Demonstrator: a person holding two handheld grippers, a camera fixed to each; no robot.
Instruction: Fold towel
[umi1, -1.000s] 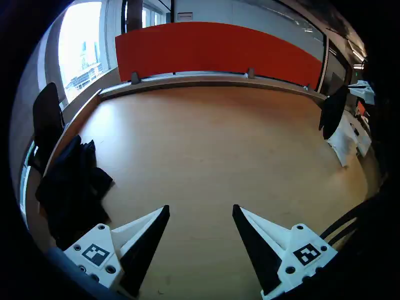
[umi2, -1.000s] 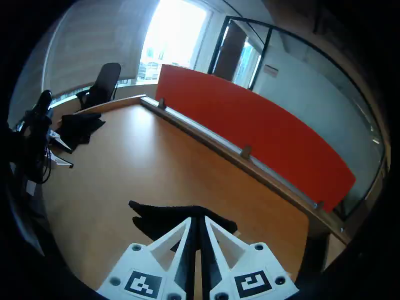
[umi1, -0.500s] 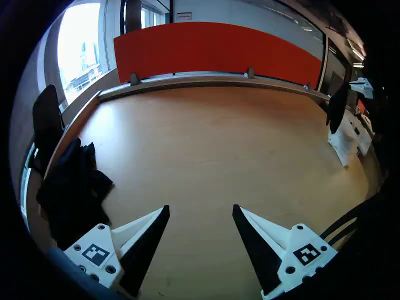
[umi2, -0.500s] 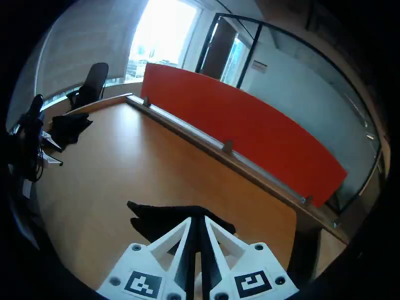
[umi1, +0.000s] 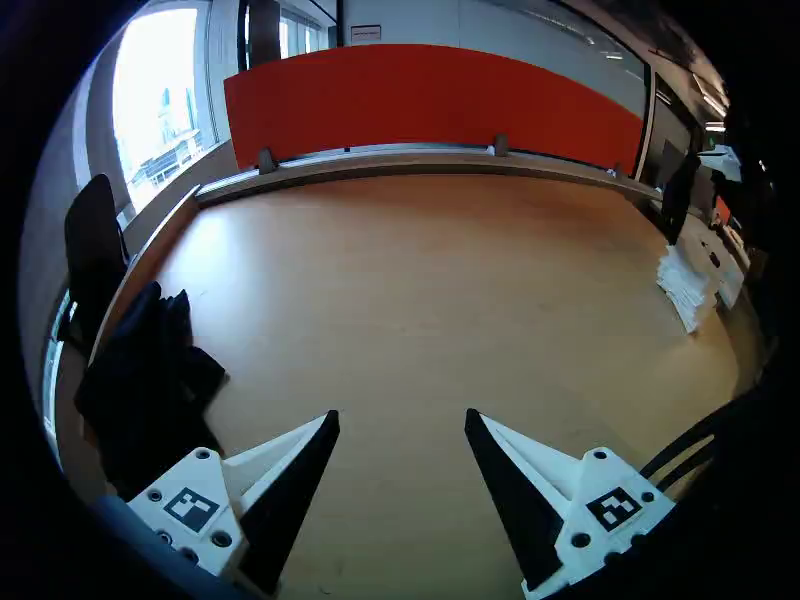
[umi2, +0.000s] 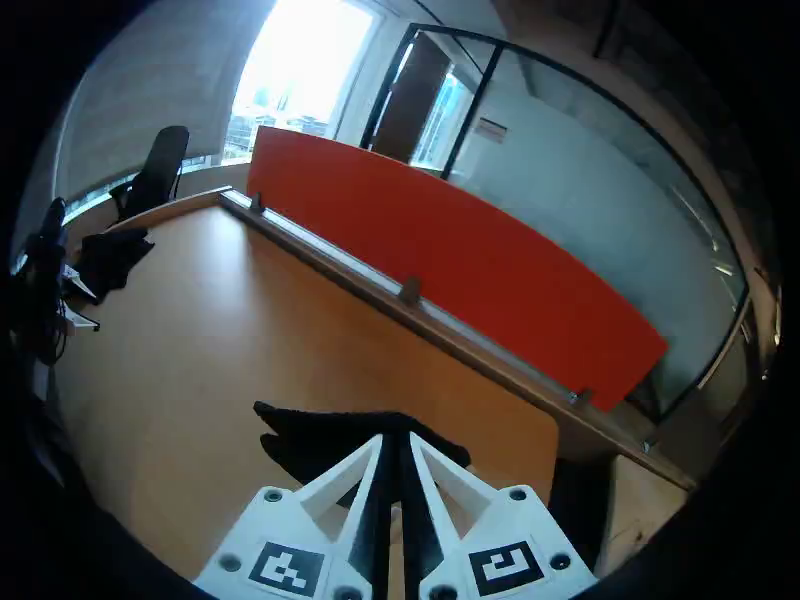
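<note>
Right tool (umi2: 398, 442) pinches black towel (umi2: 312, 440); its fingers (umi2: 335, 495) carry square markers (umi2: 283, 568).

Office. In the left gripper view, a broad wooden table (umi1: 430, 280) is carrying an orange divider screen (umi1: 430, 95) along its 12 o'clock edge. A black office chair (umi1: 92, 240) is standing at 9 o'clock beside bright windows (umi1: 160, 110). Black-framed glass partition walls (umi2: 560, 200) are standing behind the screen.

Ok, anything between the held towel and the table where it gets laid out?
Nothing visible. The right hand-held gripper is shut on the towel, and the table ahead of it is bare. A dark pile lies far off at the table's far end.
</note>
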